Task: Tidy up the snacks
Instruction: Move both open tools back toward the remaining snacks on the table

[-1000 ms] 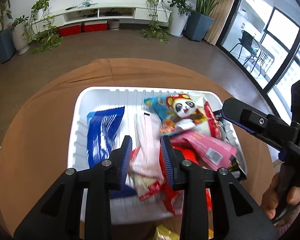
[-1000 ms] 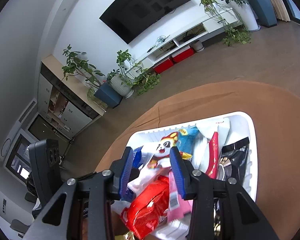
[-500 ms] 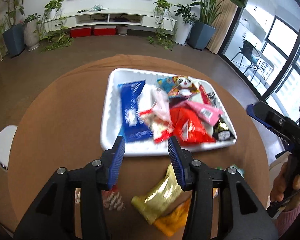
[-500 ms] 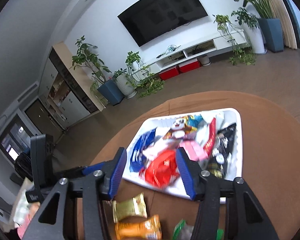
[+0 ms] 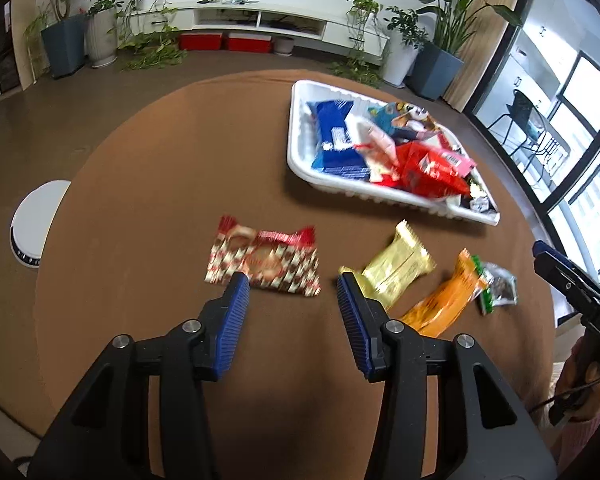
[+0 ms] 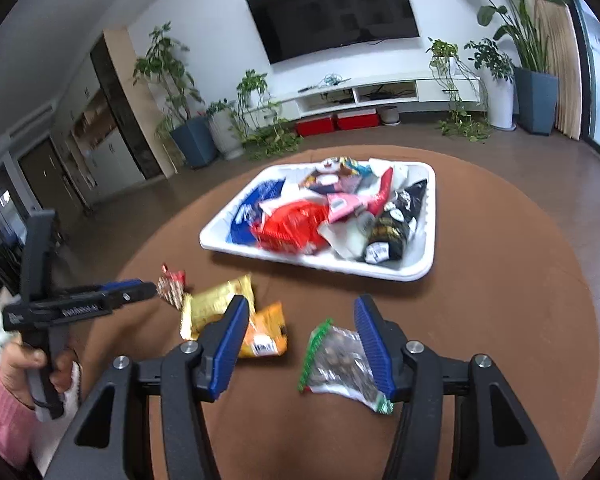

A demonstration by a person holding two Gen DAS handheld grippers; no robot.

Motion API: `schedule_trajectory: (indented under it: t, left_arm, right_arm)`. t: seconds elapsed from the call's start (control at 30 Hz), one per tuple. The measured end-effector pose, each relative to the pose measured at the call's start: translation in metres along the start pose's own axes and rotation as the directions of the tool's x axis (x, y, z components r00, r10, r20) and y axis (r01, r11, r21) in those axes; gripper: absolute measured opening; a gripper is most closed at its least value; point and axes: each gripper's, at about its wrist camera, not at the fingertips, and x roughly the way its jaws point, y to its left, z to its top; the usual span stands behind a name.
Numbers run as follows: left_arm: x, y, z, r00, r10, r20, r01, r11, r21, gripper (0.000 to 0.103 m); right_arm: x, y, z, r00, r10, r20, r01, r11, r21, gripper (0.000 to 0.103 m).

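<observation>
A: Left gripper (image 5: pixel 290 290) released, jaws just opened, nothing between. Red-check packet (image 5: pixel 262 261) at its 12 o'clock; tray (image 5: pixel 298 128) at 1.

B: Right gripper (image 6: pixel 300 312) also just opened, holding nothing. Only the right view shows the TV (image 6: pixel 332 10) whole.

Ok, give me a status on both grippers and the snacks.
Left gripper open, empty; right gripper open, empty, both just opening. Four snacks loose on table; rest in tray. Nothing in the way.
</observation>
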Motion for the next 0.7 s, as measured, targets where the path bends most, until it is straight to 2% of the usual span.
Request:
schedule_trajectory:
  t: [0.17, 0.23, 0.4, 0.5, 0.7]
  left_arm:
    - [-0.003, 0.001, -0.009, 1.000, 0.016, -0.004, -0.016, 1.000, 0.007, 0.046]
    - [-0.002, 0.003, -0.009, 1.000, 0.017, -0.004, -0.017, 1.000, -0.004, 0.052]
    - [0.003, 0.003, 0.003, 1.000, 0.019, -0.015, -0.020, 0.999, -0.025, 0.053]
    - [0.007, 0.006, 0.009, 0.999, 0.010, -0.033, -0.011, 0.999, -0.044, 0.060]
    - [0.026, 0.022, 0.015, 0.990, -0.083, -0.117, 0.058, 0.978, -0.201, 0.062]
  right_arm:
    - [0.003, 0.001, -0.010, 0.998, -0.048, -0.038, 0.046, 0.998, -0.050, 0.062]
    - [0.005, -0.001, -0.013, 0.997, -0.063, -0.050, 0.061, 0.997, -0.049, 0.062]
    - [0.005, -0.004, -0.014, 0.996, -0.076, -0.055, 0.074, 0.996, -0.047, 0.062]
    - [0.006, -0.005, -0.014, 0.995, -0.076, -0.057, 0.074, 0.996, -0.044, 0.064]
    - [0.007, -0.010, -0.013, 0.996, -0.064, -0.068, 0.063, 0.998, -0.009, 0.064]
